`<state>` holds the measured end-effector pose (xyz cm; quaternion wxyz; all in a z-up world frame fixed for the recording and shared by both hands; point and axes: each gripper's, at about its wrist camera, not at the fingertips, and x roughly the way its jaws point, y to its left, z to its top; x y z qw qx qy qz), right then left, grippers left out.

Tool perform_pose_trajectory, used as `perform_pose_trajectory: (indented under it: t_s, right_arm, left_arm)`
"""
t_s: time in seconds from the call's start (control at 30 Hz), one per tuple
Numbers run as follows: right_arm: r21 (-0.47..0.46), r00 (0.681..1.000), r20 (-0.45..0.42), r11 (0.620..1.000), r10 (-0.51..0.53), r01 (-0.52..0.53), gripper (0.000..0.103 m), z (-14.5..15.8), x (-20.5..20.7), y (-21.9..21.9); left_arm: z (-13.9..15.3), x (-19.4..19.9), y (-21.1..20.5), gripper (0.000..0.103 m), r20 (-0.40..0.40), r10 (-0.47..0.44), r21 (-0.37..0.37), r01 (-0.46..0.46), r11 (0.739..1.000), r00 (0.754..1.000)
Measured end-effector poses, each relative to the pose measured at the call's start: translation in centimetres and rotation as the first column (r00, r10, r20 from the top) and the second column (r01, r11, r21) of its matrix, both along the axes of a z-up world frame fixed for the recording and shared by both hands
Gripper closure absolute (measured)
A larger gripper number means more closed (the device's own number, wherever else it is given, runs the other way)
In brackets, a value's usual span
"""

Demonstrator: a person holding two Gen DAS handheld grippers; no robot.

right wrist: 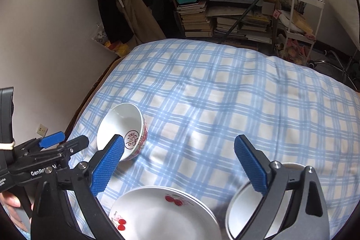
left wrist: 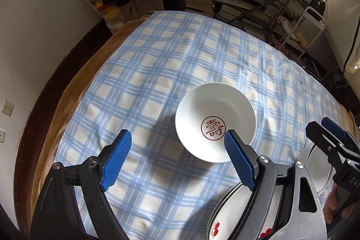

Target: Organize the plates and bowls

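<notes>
The white bowl, glazed ceramic with a red seal mark inside, lies tilted on the soft checked bedspread, beyond the cherry-print plates. It is judged rigid, slick and breakable; a grip across the thin rim is advised. Left gripper and right gripper stand wide, empty.

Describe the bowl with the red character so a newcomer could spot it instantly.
Start from the blue-and-white checked cloth that covers the whole surface. Near its left side, farther out than the cherry-printed plates, a lone white bowl lies tilted on the cloth. Unlike the plates and the plain white dish on the right, it has a circled red character inside its bottom and a red-patterned outside.
</notes>
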<state>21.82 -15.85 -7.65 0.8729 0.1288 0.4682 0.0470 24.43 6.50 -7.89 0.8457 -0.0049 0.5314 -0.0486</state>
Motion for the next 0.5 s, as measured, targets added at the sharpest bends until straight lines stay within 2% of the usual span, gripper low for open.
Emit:
perform_pose_trajectory:
  t_s: [0.13, 0.3, 0.5]
  right_arm:
    - [0.03, 1.0, -0.012, 1.0, 0.001, -0.001, 0.001, -1.2, 1.0, 1.3]
    - [0.051, 0.999, -0.046, 0.999, 0.014, -0.012, 0.008, -2.6, 2.1, 2.7]
    - [0.091, 0.994, -0.103, 0.995, 0.043, -0.033, 0.024, -4.4, 3.5, 4.1]
  left_arm:
    - [-0.9, 1.2, 0.6, 0.02, -0.019, 0.002, 0.0, -0.002, 1.0, 1.0]
    - [-2.4, 2.0, 1.0, 0.02, -0.038, 0.017, 0.021, -0.016, 1.0, 0.999]
    - [-4.3, 2.8, 0.6, 0.02, -0.07, 0.007, 0.046, -0.004, 0.999, 0.997]
